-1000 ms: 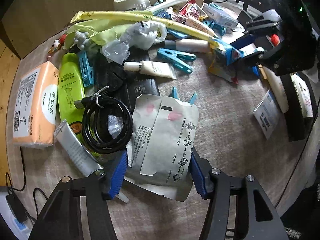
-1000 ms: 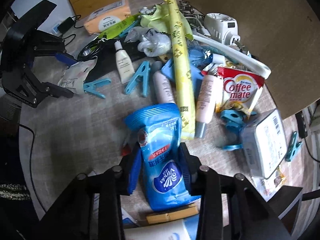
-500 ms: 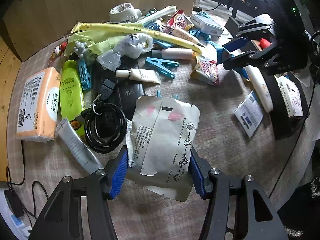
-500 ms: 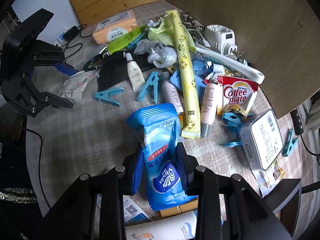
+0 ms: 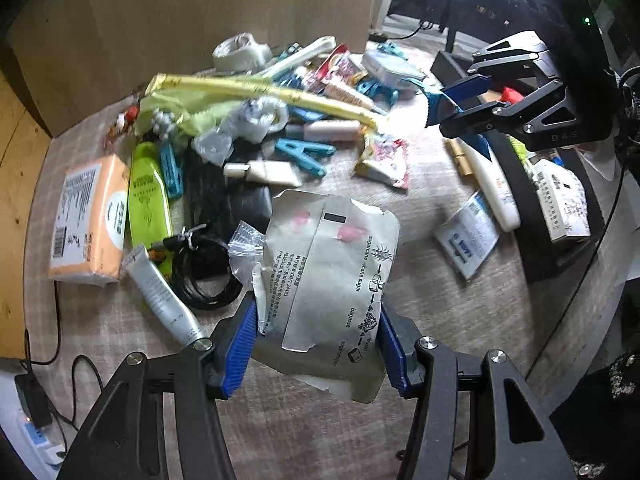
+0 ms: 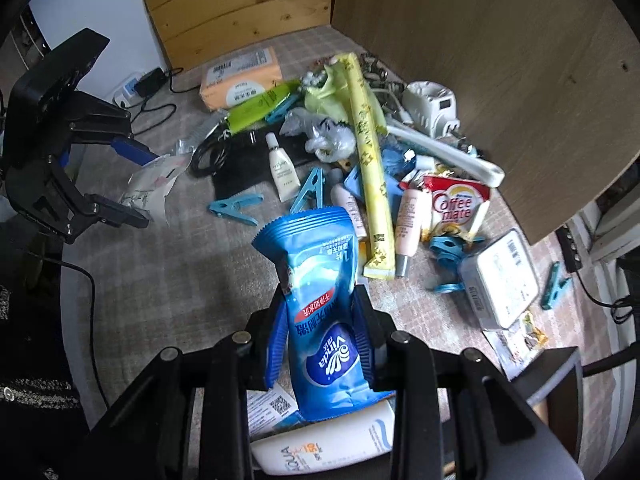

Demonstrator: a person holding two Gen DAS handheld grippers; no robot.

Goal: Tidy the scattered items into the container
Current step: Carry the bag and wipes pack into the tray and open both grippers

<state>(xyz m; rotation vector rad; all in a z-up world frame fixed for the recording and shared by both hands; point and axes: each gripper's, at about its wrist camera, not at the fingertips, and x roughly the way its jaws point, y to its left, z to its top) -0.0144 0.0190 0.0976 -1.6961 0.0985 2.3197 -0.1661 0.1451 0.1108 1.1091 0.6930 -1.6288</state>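
1. Cluttered with scattered items, the cloth-covered counter is seen below both hand-held grippers; a dark container at its edge already holds a white box
2. A grey paper pouch is held by its side edges in the left hand-held gripper, clear of the counter; a slip or a buckle is judged likely, since the torn paper is thin
3. A clear plastic bag appears caught beside the pouch and could be dragged along
4. A blue tissue pack is squeezed in the right hand-held gripper, jaws narrow; the slick wrapper could slide out
5. A collision is possible if both loads are carried to the container together
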